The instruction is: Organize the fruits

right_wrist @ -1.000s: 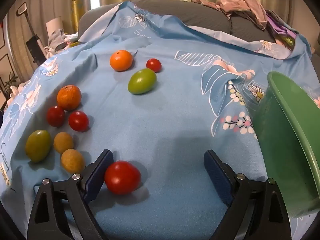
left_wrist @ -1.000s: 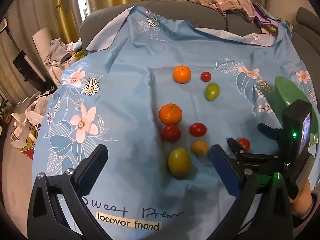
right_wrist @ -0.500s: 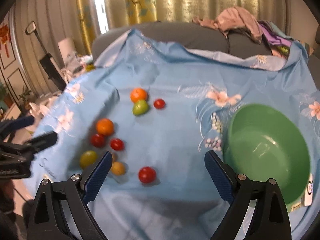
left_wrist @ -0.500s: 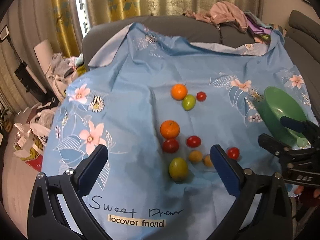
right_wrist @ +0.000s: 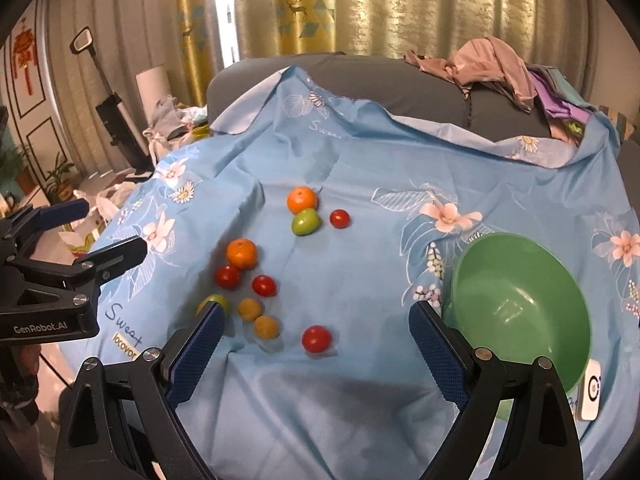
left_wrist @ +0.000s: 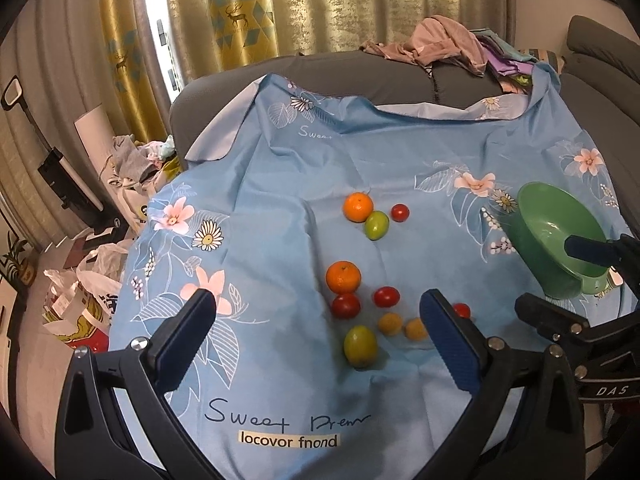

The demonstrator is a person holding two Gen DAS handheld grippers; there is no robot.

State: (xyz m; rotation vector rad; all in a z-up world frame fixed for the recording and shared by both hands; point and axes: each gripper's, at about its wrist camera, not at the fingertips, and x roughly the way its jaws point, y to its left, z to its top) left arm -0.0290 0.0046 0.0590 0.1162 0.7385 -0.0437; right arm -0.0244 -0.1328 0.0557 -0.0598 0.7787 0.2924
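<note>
Several fruits lie on a blue flowered cloth [left_wrist: 280, 240]: two oranges [left_wrist: 343, 277] [left_wrist: 357, 207], two green fruits [left_wrist: 360, 345] [left_wrist: 376, 225], several red tomatoes [left_wrist: 386, 296] and two small yellow fruits [left_wrist: 390, 323]. An empty green bowl [right_wrist: 520, 308] sits at the right. My left gripper [left_wrist: 316, 340] is open and empty, high above the near fruits. My right gripper [right_wrist: 316, 348] is open and empty, raised above a red tomato [right_wrist: 316, 339] beside the bowl.
A grey sofa with piled clothes [left_wrist: 448, 44] stands behind the cloth. Bags and clutter [left_wrist: 88, 280] lie on the floor at the left. A small white device [right_wrist: 592, 390] lies by the bowl's near rim.
Both grippers have pulled back and up from the cloth, so the fruits and bowl look smaller. Both stay open and empty. The fruits have not moved.
</note>
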